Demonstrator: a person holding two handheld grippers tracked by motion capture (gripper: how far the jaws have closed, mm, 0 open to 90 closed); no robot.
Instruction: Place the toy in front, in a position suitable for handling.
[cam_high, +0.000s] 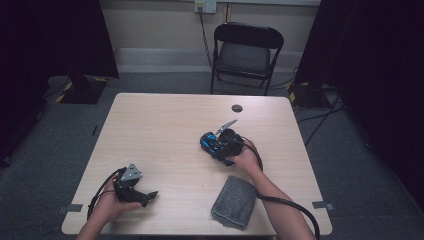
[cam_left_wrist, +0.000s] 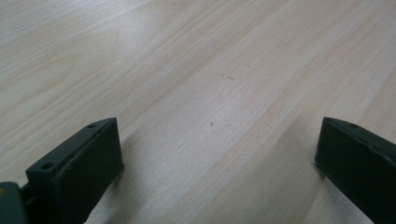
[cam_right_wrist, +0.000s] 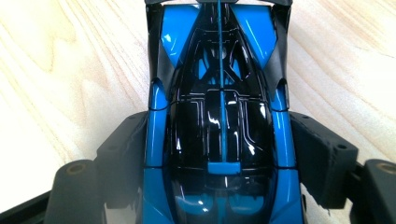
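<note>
While the right tool (cam_right_wrist: 219, 154) is clamping its two black jaws against the flanks of the blue and black toy car (cam_right_wrist: 219, 107), the car is sitting between them lengthwise, its body pointing away from the tool's camera. The jaws are standing fairly wide, pressed to both sides of the car. In the high view the right tool (cam_high: 220, 145) is holding the car (cam_high: 211, 142) just right of the desk's (cam_high: 165, 125) centre; whether the wheels are resting on the wood or lifted off it cannot be told.

The left tool (cam_high: 145, 196) is lying low at the near left corner of the desk, jaws spread wide with nothing between them, bare wood showing ahead of it in the left gripper view (cam_left_wrist: 219, 154).

A folded grey cloth (cam_high: 234, 201) is lying near the front edge, just near of the right hand and apart from the car. A small dark disc (cam_high: 237, 108) is sitting toward the far edge.

Judgement: the grasp on the car is looking done; carrying it and setting it down, possibly at the cloth, is still remaining.
</note>
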